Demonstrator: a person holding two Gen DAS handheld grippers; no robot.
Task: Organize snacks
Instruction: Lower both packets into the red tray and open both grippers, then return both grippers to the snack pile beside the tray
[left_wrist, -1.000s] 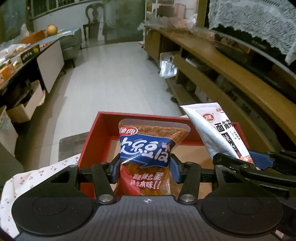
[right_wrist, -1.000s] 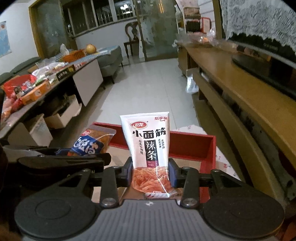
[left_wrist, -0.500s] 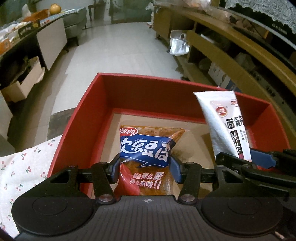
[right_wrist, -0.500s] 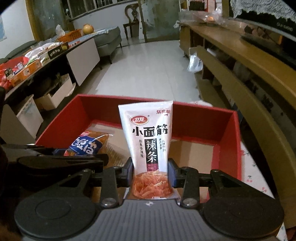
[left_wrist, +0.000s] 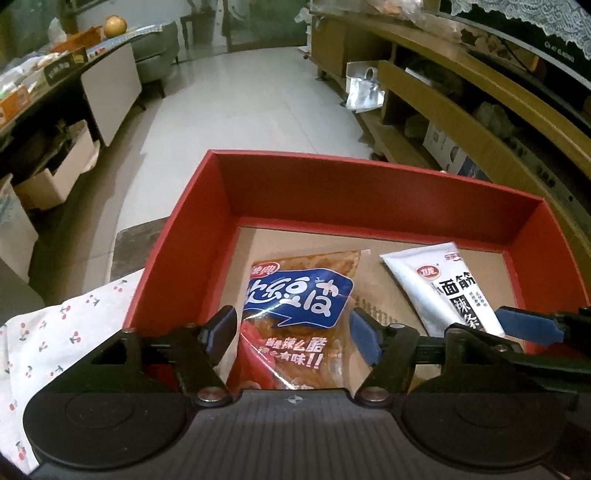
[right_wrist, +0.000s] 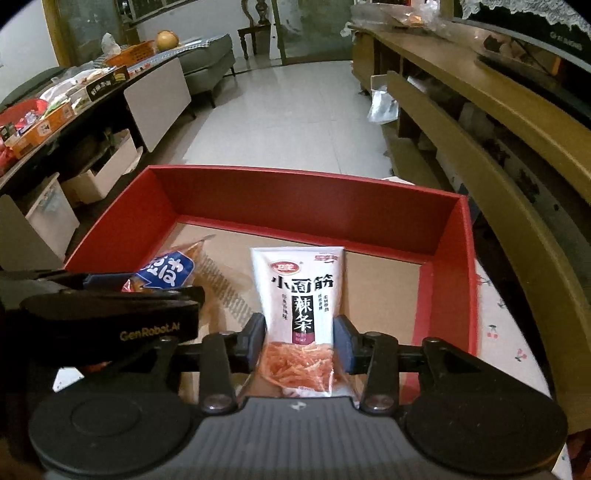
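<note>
A red box (left_wrist: 373, 192) with a brown cardboard floor sits on a white cloth with a cherry print (left_wrist: 55, 332) and fills the lower middle of both wrist views. Both grippers point down into the box, side by side. The left gripper (left_wrist: 291, 338) has just been opening: its blue pads (left_wrist: 221, 328) stand clear of the brown snack bag with a blue label (left_wrist: 299, 310), with a visible gap on each side. That bag lies between the open jaws on the box floor, toward the left wall. The right gripper (right_wrist: 300, 341) has also just begun to open, though only slightly. The white snack packet (right_wrist: 301, 295) is between its pads (right_wrist: 341, 343), which sit at the packet's edges; whether they press on it or have let go cannot be told. The packet leans back over the cardboard floor, near the middle of the box, its clear lower part showing orange strips. In the left wrist view the packet (left_wrist: 447, 291) lies just to the right of the brown bag, the two apart.
</note>
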